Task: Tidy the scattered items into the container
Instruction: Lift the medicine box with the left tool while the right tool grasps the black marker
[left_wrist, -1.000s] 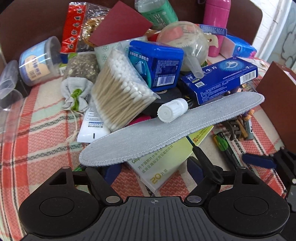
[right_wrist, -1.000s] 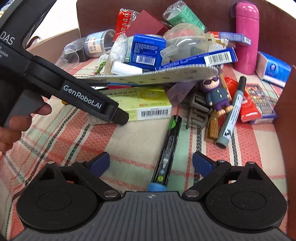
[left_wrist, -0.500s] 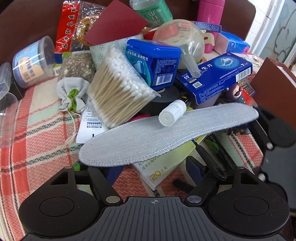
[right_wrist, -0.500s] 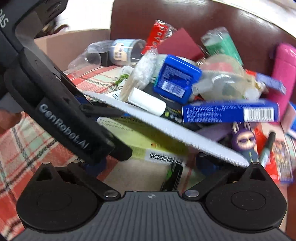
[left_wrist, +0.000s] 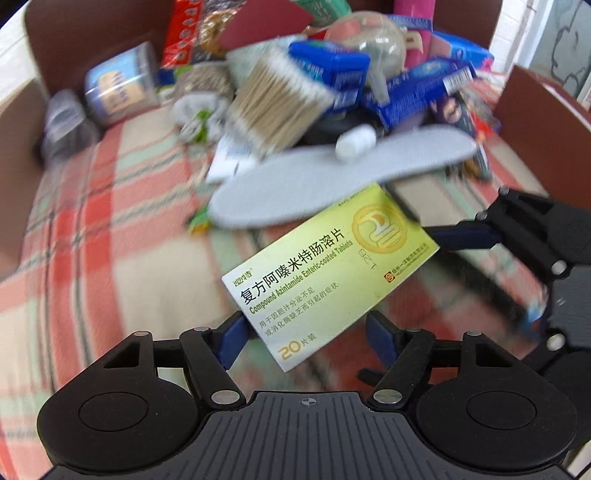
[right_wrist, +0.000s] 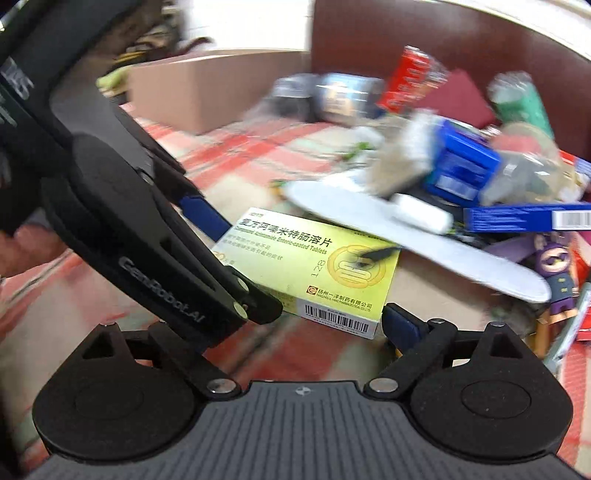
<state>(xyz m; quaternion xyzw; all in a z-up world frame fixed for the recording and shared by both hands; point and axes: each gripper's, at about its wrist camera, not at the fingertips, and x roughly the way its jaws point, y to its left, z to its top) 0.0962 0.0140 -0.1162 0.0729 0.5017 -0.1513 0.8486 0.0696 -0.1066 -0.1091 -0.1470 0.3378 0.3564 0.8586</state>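
One yellow-green tablet box (left_wrist: 325, 273), clamped by its near end between the two blue pads of the left gripper (left_wrist: 306, 330) and held clear above the plaid cloth (left_wrist: 92, 221), printed face up, far end angled toward the pile. Left jaws just now closing, box between them and pressed from both sides. One person's hand (right_wrist: 22, 243) on that gripper's grip, blurred at the left edge of the right wrist view.

Right gripper (right_wrist: 301, 317) just beside the box's barcode end, jaws wide apart and just now narrowing a little, gripping nothing; only one of its pads (right_wrist: 400, 325) in sight, near the box corner but not pressing it, the other hidden behind the left gripper's body.

One grey insole (left_wrist: 332, 184) lying slantwise just beyond the box, one white-capped tube (left_wrist: 356, 142) resting on it. Behind, heaped together: one clear pack of cotton swabs (left_wrist: 273, 107), one squat blue box (left_wrist: 332, 70), one long blue carton (left_wrist: 417, 92), one round labelled tub (left_wrist: 118, 88) off to the left, one red snack packet (right_wrist: 410, 77), one green bottle (right_wrist: 524, 99), one small purple figurine (right_wrist: 554, 266) near the insole's right tip. Much of the pile blurred, smaller pieces not countable.

Brown walls (left_wrist: 92, 33) at the back and both sides of the cloth; one cardboard box (right_wrist: 221, 88) outside them.
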